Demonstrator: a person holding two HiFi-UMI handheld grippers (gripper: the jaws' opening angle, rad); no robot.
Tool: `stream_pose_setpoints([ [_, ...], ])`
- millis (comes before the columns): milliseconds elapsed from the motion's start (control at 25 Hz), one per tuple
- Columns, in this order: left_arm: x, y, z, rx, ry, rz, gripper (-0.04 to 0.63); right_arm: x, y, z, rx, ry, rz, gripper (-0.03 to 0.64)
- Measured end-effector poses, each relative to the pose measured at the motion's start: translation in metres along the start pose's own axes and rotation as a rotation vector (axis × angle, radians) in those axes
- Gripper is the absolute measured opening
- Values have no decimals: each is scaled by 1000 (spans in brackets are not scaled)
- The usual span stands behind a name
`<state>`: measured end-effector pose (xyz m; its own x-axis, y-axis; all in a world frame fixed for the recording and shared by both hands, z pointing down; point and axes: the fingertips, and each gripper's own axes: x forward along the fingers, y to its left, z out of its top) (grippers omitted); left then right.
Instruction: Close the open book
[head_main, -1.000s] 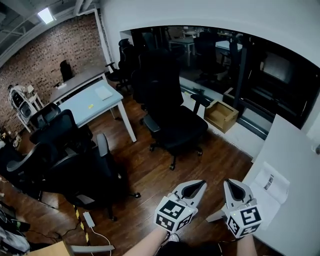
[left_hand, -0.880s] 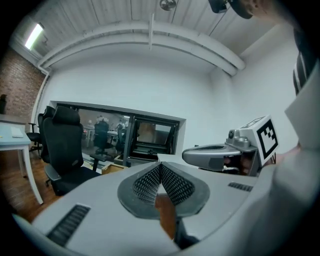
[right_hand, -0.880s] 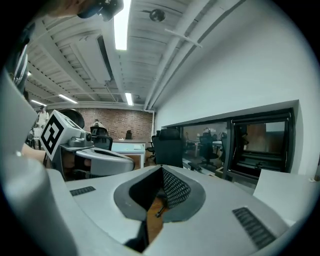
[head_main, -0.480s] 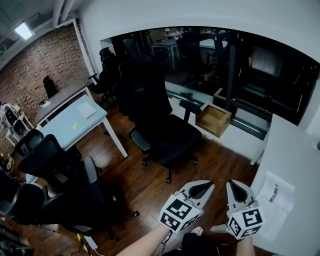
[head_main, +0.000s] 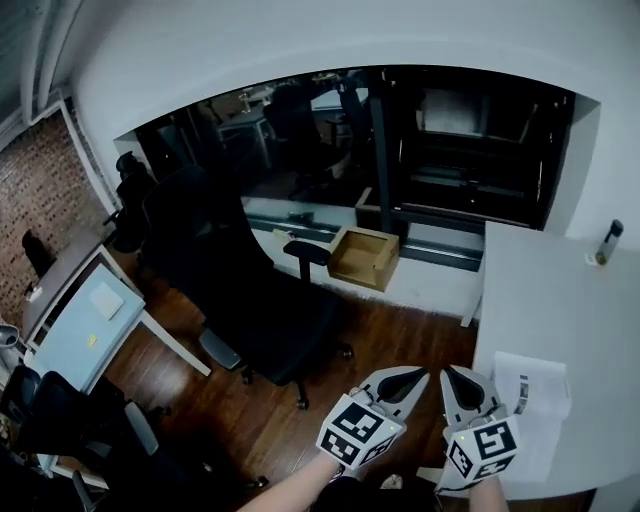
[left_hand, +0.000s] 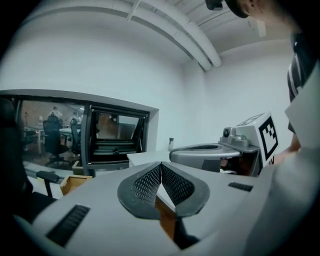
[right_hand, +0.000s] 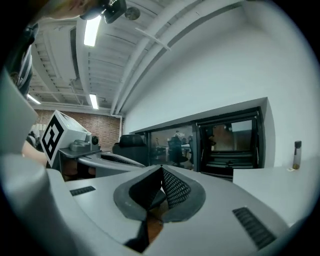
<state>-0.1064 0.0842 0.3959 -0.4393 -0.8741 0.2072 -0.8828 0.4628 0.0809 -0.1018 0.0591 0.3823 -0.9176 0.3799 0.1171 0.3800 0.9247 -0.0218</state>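
— Book (head_main: 537, 392) lies open on the white table (head_main: 590, 300), at our right?
— Yes, just beside our right gripper (head_main: 452, 378). Its jaws are pressed together on nothing, like those of our left gripper (head_main: 415, 376).

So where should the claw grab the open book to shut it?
Probably the loose outer edge of one page side, not the middle. The open book lies flat on the white table, by the table edge nearest the right claw, so that claw could come in low from there and fold the page over. It is shut now, so it must open first.
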Motion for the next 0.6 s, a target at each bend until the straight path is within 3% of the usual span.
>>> stream_pose_setpoints([
  [240, 66, -5, 8, 16, 24, -211, 5, 0, -55, -3, 18, 21, -186, 3],
  [480, 115, -18, -3, 112, 77, -470, 5, 3, -103, -14, 53, 57, -443, 3],
  [600, 127, -27, -6, 119, 77, -607, 5, -2, -116, -12, 50, 79, -574, 3],
])
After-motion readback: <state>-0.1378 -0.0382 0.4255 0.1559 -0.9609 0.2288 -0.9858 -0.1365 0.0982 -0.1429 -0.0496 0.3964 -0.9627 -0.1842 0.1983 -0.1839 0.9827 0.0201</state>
